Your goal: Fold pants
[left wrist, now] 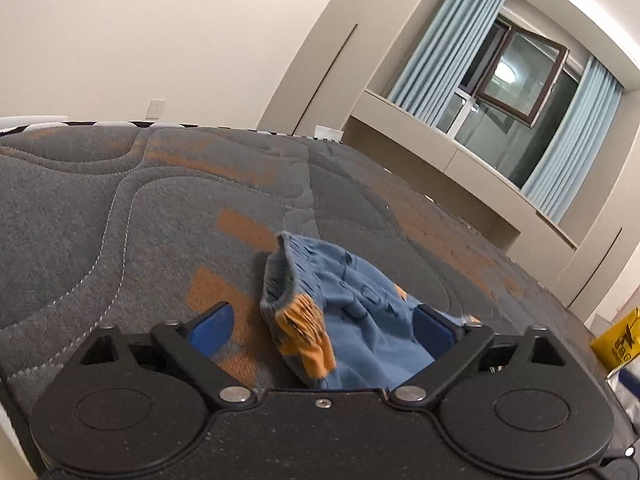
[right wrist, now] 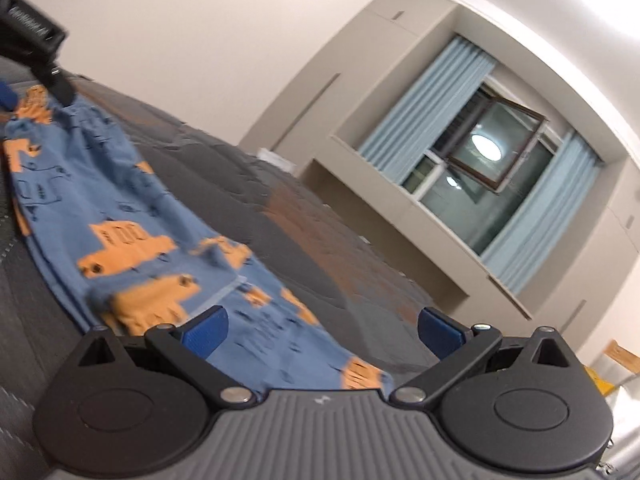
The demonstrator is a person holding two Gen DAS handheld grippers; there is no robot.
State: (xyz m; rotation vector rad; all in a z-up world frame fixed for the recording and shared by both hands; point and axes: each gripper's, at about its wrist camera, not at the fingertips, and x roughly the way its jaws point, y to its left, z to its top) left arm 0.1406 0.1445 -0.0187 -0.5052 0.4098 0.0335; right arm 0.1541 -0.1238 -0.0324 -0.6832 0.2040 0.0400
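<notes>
Pants lying stretched along the bed, ready for folding.
Left hand-held gripper and right hand-held gripper are both hovering with jaws apart, straddling opposite ends, gripping nothing.

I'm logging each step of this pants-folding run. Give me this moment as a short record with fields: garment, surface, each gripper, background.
garment: blue pants with orange print, lying stretched out, not yet folded; gathered waistband toward the left gripper
surface: grey and orange quilted mattress
left gripper: fingers open, cloth lying between them, not pinched
right gripper: fingers open, over the other end of the pants
background: window swung open, pale blue curtains
</notes>
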